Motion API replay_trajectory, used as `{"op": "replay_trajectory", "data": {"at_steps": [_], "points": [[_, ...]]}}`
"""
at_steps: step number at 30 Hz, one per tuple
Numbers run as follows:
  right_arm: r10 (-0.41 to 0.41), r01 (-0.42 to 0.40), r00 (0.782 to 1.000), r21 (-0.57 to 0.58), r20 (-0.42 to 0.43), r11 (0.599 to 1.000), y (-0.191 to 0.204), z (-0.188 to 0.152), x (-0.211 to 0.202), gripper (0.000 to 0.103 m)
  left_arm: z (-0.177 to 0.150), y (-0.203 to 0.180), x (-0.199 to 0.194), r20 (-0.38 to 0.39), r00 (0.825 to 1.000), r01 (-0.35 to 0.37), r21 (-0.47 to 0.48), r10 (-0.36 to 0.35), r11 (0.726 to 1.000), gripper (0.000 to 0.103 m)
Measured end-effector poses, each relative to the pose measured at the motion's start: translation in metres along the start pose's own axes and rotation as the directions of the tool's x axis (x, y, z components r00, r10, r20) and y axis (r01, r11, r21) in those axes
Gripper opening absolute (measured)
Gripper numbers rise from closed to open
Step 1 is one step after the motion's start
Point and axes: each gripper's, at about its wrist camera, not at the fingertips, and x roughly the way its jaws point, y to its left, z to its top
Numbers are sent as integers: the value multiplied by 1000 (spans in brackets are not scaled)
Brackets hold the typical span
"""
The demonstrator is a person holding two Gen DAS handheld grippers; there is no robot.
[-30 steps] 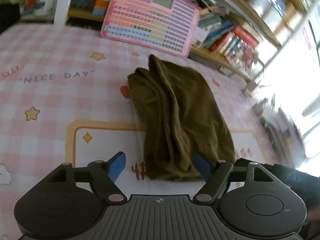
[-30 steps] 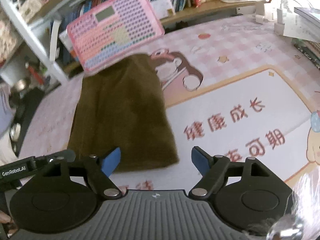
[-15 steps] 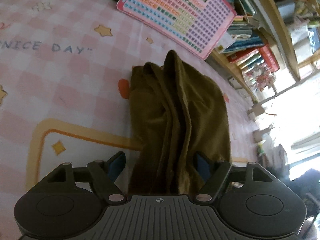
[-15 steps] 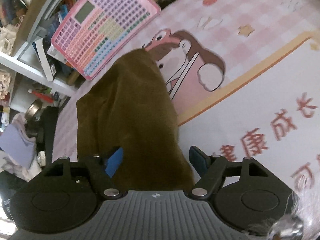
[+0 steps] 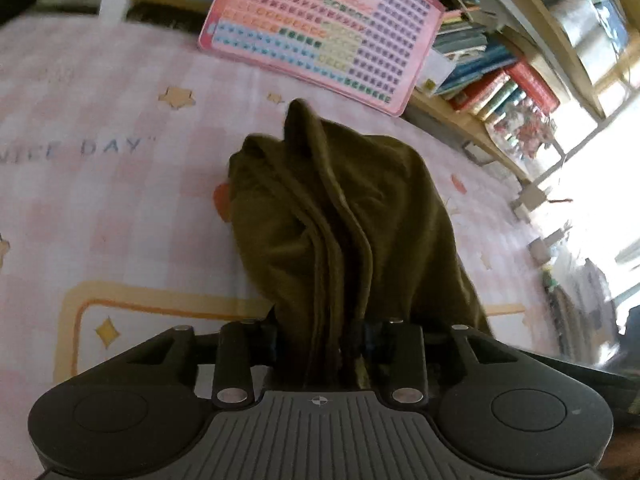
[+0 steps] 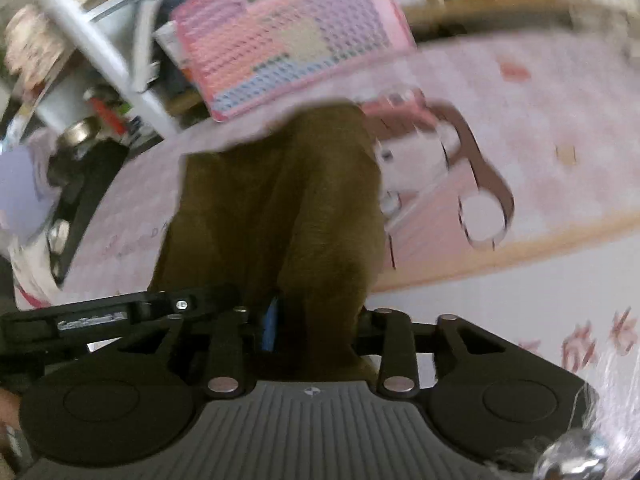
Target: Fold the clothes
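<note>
Closest in, the left gripper (image 5: 320,340) has a bunched edge of the olive-brown garment (image 5: 344,216) between its jaws, which are closing on the cloth; the fabric rises in ridged folds straight out of the gap. The right gripper (image 6: 316,324) is doing likewise at the garment's (image 6: 280,200) near end — jaws closing, cloth packed between them, one blue pad (image 6: 270,326) just showing. The garment lies lengthwise on a pink checked bedsheet (image 5: 100,200) printed with stars, "NICE DAY" and a cartoon figure (image 6: 460,168). Past its far end a pink keyboard toy (image 5: 320,28) leans against a low wooden bookshelf (image 5: 500,80) crammed with books — bright daylight floods in from the right
</note>
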Motion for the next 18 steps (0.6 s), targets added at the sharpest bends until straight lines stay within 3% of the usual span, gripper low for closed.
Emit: {"op": "replay_trajectory", "data": {"at_steps": [1,4,6,8,15,18], "points": [[7,-7,1000,35,-15,999,-6,0,3,46,1,3,2,-6,1000,2,-15,-2,1000,46],[31,-29,999,65,-24,997,-10,1,7,45,0,6,9,-16,1000,24,-48,-25,999,46],[40,-39,999,52,-14,998,-7,1,6,36,-2,3,10,-1,1000,20,-38,-20,999,34],[49,-49,999,39,-5,998,-4,0,5,29,-3,-5,4,36,999,20,-7,-20,1000,29],[76,-57,987,-135,142,989,25,16,-24,27,10,-27,-31,201,979,15,102,-36,995,28],[100,-71,982,-174,161,982,33,35,-26,27,30,-32,-38,227,973,0,153,-35,988,28]]}}
